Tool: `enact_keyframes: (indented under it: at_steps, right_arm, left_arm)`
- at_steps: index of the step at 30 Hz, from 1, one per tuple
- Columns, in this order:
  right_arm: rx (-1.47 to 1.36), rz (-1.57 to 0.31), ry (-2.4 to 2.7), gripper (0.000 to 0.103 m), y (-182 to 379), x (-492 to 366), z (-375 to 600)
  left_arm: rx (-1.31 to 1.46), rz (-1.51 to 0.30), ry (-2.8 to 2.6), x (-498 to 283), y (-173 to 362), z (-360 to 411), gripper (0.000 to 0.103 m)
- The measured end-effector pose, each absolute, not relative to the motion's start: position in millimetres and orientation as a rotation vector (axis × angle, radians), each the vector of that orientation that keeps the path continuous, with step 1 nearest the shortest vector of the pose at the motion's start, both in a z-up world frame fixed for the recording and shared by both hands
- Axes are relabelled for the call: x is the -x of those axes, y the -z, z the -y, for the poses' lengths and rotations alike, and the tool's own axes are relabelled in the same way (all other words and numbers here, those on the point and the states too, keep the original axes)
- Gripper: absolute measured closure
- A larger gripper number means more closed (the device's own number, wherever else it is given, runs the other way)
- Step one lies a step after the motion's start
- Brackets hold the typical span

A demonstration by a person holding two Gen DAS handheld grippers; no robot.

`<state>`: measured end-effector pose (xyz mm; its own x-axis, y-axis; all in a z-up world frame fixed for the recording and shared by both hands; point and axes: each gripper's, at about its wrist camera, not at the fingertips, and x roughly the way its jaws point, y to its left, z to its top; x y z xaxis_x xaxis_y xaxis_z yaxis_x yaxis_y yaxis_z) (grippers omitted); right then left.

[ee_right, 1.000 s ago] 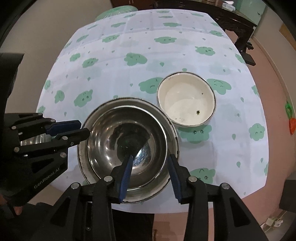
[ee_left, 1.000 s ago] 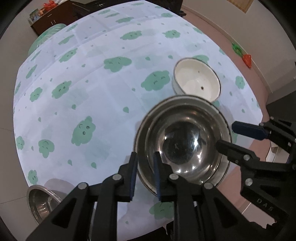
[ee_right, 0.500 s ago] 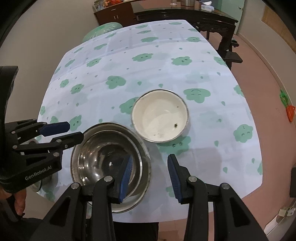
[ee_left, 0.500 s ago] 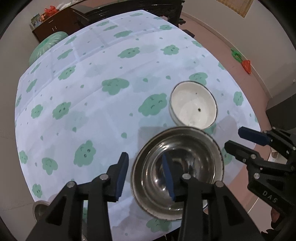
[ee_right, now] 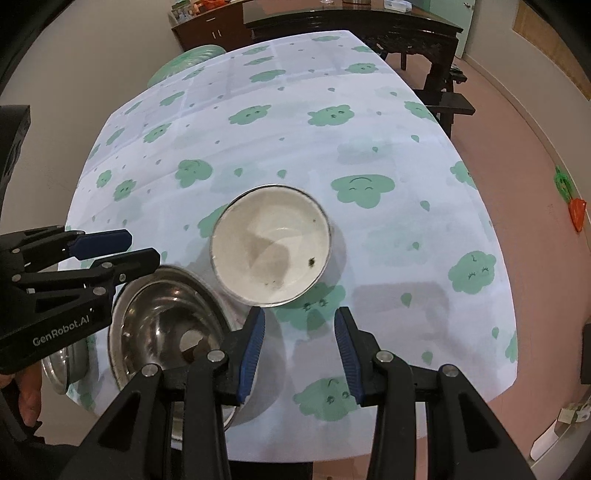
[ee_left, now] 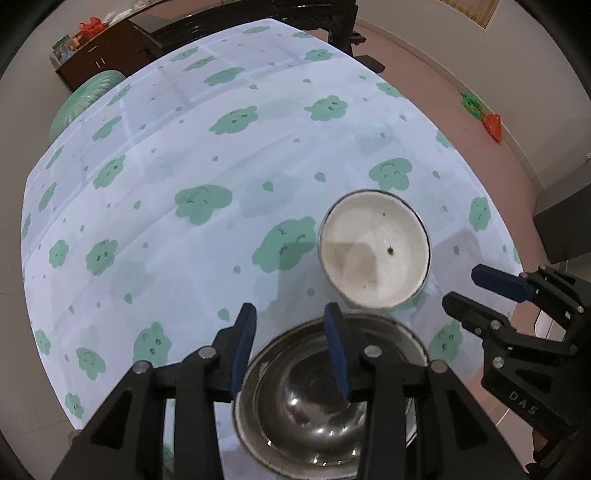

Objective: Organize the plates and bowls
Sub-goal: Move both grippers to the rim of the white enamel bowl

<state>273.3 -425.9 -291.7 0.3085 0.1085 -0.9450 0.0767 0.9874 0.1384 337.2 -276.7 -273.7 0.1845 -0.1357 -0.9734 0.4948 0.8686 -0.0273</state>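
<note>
Two nested steel bowls (ee_left: 325, 402) (ee_right: 166, 332) stand at the near edge of the cloud-print tablecloth (ee_left: 184, 258). My left gripper (ee_left: 290, 347) (ee_right: 142, 246) hovers open above their far rim: one finger lies over the bowl, the other over the cloth, and neither pad presses on it. A white bowl (ee_left: 373, 251) (ee_right: 269, 247) with a dark speck inside sits just beyond. My right gripper (ee_right: 300, 350) (ee_left: 461, 286) is open with nothing in it, over bare cloth close in front of the white bowl.
A third steel bowl (ee_right: 62, 363) sits at the table's left corner under the left gripper's body. Dark wooden furniture (ee_right: 351, 26) and a green round seat (ee_right: 192, 61) stand beyond the far end. An orange toy (ee_right: 576, 214) lies on the pink floor at the right.
My left gripper let go of the steel bowl's rim and opened. Both grippers moved away from the steel bowls toward the white bowl; the right one now hangs over cloth, not over the steel bowl.
</note>
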Motion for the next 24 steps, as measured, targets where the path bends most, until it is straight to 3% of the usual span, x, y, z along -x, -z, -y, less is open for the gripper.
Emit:
enact_keyframes:
  at_steps: [24]
  right_arm:
    - [-0.141, -1.332, -0.048, 0.061, 334.5, -321.7, 444.0]
  left_arm:
    - [-0.348, -1.403, 0.437, -375.9, 321.2, 310.8, 0.065]
